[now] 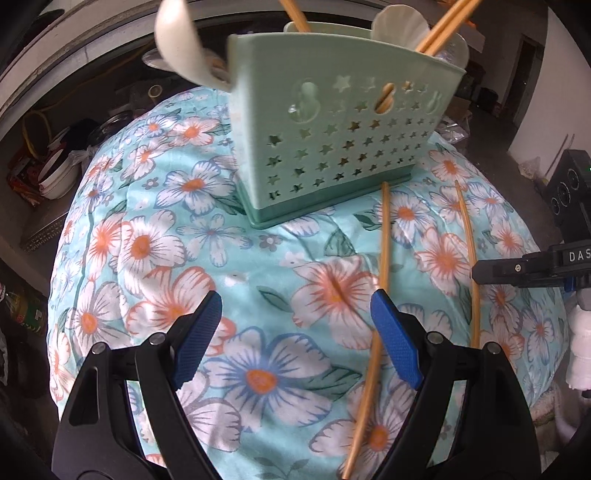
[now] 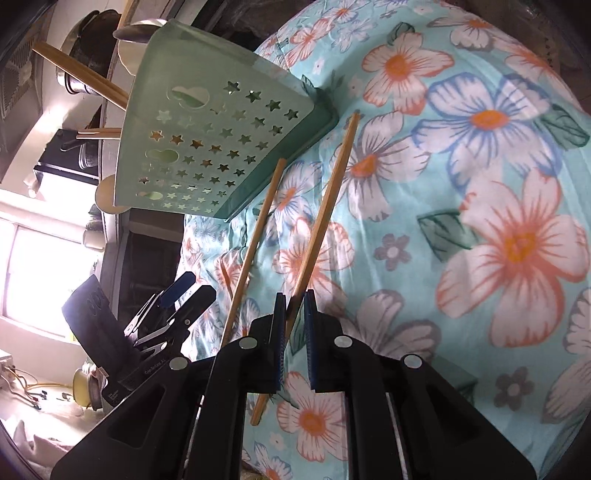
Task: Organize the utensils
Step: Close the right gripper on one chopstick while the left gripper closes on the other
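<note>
Left wrist view: green holder (image 1: 332, 122) stands far centre on the floral cloth (image 1: 221, 277), already loaded with several chopsticks (image 1: 443, 29) and white spoons (image 1: 177, 48), so most of the sorting looks done. Two loose chopsticks are left on the cloth: one (image 1: 382, 258) runs from the holder's base toward the camera, passing under the right finger, the other (image 1: 469, 258) lies further right. Left gripper (image 1: 295, 332) hovers over the cloth with its fingers spread wide and nothing between them. Right gripper's body (image 1: 535, 266) pokes in from the right edge, at the far-right stick.

Right wrist view: right gripper (image 2: 294, 332) has its pads nearly together on one chopstick (image 2: 325, 206), tip pointing at the holder (image 2: 207, 140) (grip sits low on the stick, near its back end). Second stick (image 2: 255, 236) lies just left of it, free on the cloth (image 2: 480, 184). Left gripper (image 2: 177, 299) visible at lower left, apart from both sticks.

Obstacles: holder wall and the utensils already sticking out crowd the opening; pots and clutter (image 2: 85, 74) beyond the table edge are out of the way
</note>
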Demonstrator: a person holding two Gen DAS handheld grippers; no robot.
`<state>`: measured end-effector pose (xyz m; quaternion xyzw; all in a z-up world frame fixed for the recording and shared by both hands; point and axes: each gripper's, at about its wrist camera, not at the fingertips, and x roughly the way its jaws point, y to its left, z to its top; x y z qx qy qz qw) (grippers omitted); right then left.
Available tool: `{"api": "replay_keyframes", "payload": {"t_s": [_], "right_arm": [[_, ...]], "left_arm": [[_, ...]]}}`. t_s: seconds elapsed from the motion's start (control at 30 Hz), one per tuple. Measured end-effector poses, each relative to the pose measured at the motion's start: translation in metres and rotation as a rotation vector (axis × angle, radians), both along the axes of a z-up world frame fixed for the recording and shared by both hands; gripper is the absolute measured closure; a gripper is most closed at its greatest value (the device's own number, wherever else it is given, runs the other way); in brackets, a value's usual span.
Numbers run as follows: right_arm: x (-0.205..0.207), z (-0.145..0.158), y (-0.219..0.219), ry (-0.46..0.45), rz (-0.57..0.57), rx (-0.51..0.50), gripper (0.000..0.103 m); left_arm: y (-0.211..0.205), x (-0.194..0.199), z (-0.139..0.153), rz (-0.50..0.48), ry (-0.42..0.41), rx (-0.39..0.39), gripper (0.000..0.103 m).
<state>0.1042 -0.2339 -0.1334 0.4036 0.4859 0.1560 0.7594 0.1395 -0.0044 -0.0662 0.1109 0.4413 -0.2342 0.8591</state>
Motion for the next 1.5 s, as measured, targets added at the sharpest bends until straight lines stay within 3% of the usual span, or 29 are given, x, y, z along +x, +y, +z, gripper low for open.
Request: {"api": "replay_keyframes", "payload": {"t_s": [0.1, 0.2, 0.37, 0.57, 0.7, 1.0, 1.5], "right_arm": [[0.001, 0.001, -0.003, 0.007, -0.004, -0.007, 0.089], [0.004, 0.000, -0.003, 0.016, -0.013, -0.020, 0.076], [0.012, 0.005, 0.009, 0.014, -0.021, -0.063, 0.075], [0.020, 0.010, 0.023, -0.013, -0.042, -0.199, 0.075], [0.020, 0.015, 0.030, -0.023, -0.049, -0.292, 0.086], [-0.005, 0.020, 0.010, -0.012, -0.069, -0.294, 0.095], [-0.024, 0.015, -0.010, 0.007, -0.093, -0.261, 0.095]], "left_arm": [[-0.015, -0.009, -0.002, -0.045, -0.008, 0.014, 0.025], [-0.031, -0.016, -0.009, -0.084, -0.010, 0.062, 0.031], [-0.047, -0.018, -0.017, -0.098, -0.010, 0.113, 0.045], [-0.063, -0.014, -0.024, -0.099, -0.024, 0.168, 0.059], [-0.076, -0.014, -0.025, -0.107, -0.043, 0.202, 0.067], [-0.087, -0.013, -0.028, -0.113, -0.049, 0.221, 0.076], [-0.086, -0.014, -0.028, -0.115, -0.049, 0.215, 0.081]]}}
